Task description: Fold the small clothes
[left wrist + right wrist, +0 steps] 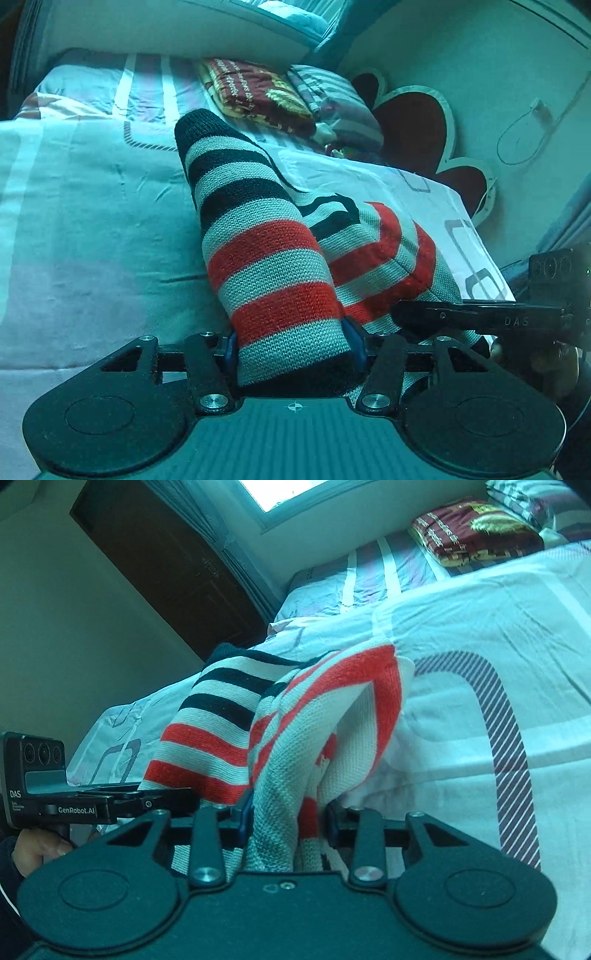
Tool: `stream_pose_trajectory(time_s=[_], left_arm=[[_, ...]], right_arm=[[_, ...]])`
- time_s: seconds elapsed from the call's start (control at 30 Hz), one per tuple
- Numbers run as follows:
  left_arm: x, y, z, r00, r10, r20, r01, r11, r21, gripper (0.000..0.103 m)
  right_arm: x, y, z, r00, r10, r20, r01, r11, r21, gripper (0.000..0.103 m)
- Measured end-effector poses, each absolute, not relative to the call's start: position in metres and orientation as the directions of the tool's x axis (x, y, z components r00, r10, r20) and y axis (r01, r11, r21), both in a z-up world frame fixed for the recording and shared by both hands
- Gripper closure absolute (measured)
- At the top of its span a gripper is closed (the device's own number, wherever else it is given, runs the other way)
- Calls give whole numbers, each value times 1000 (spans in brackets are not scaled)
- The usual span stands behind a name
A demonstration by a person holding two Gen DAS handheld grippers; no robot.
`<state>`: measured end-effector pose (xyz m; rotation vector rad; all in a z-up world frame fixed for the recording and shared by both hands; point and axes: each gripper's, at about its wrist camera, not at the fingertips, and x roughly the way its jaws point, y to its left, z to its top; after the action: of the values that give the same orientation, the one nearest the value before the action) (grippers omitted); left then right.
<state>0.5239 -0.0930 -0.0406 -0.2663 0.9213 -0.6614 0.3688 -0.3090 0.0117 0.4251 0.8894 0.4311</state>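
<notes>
Striped sweater [273, 266] on bed [92, 229], folded blanket [258, 92] beyond

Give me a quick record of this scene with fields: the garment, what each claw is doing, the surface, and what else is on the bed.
garment: striped knit sweater, red, dark and pale bands, bunched and partly raised off the bed
left claw: shut on a sleeve of the sweater
right claw: shut on a gathered fold of the sweater
surface: bed with pale patterned sheet
other items: folded maroon blanket and striped pillow at the far end
fold status: not yet folded flat
</notes>
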Motion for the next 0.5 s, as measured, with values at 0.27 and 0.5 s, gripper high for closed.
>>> stream_pose_trajectory(time_s=[0.27,0.5], left_arm=[[505,-80,-5,454,-651,-608,440,758,-482,49],[480,-50,20,492,-641,-589,438,767,-468,49]], right_arm=[[354,-303,45,584,510,-631,-214,847,486,67],[343,-275,73,585,517,-625,-259,849,460,67]])
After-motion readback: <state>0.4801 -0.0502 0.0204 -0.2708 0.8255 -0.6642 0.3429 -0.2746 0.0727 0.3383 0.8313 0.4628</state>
